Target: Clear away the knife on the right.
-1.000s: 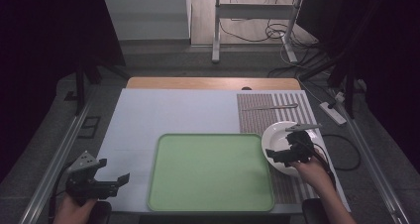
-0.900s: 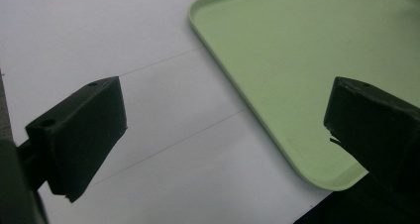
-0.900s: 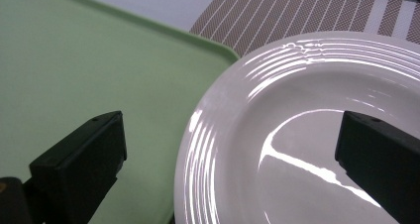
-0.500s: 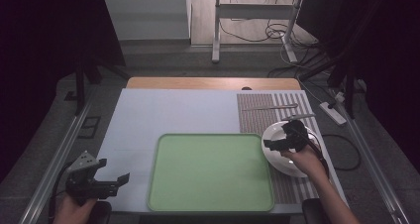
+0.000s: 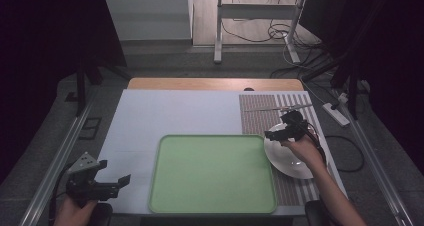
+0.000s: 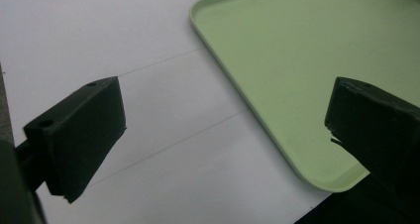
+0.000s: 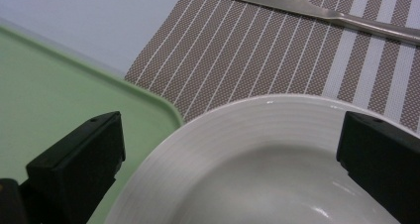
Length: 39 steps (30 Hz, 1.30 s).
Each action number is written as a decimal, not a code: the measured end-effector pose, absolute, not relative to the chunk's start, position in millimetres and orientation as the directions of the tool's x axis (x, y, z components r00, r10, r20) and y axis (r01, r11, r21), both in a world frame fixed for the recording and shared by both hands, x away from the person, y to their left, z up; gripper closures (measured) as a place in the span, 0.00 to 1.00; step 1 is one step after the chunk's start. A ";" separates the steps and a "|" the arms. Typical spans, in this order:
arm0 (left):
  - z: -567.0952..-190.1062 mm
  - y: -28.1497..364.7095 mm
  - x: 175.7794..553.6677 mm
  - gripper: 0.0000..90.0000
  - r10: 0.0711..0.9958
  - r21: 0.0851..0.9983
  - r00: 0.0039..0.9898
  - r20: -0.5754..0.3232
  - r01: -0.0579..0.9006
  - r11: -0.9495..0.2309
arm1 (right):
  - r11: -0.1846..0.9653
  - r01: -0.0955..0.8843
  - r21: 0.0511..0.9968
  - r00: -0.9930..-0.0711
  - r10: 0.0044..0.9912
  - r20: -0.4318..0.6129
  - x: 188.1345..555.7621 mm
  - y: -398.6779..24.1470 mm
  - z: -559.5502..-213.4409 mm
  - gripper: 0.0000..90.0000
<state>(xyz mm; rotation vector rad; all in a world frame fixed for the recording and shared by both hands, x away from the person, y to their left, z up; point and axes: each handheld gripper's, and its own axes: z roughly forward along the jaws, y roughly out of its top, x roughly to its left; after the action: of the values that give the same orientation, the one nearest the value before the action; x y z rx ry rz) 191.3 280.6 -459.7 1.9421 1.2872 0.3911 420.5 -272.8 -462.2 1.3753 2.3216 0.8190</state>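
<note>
My right hand (image 5: 305,151) covers part of the white plate (image 5: 285,161); my right gripper view cuts off its near half, and the knife's (image 7: 317,8) handle runs off the edge

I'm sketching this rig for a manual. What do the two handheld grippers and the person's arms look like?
Both grippers are black with two blocky, flat-faced jaws. The left gripper carries a grey three-cornered plate on top; the right gripper trails a dark cable. No sleeves show on the forearms.

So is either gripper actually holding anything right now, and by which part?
Nothing is held. The right gripper is open above the white plate, jaws apart. The left gripper is open over the table.
</note>
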 end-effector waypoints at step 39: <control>-460.0 280.9 191.8 0.03 0.883 0.731 0.444 -0.152 0.652 -0.202 | 0.356 0.721 0.594 -0.392 0.917 -0.074 506.5 -284.2 -482.4 0.00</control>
<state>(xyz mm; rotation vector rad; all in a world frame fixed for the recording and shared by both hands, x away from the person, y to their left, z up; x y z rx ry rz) 191.8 280.9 -460.0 1.9416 1.2897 0.3888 506.5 -284.2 -482.4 1.4328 2.2288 0.6771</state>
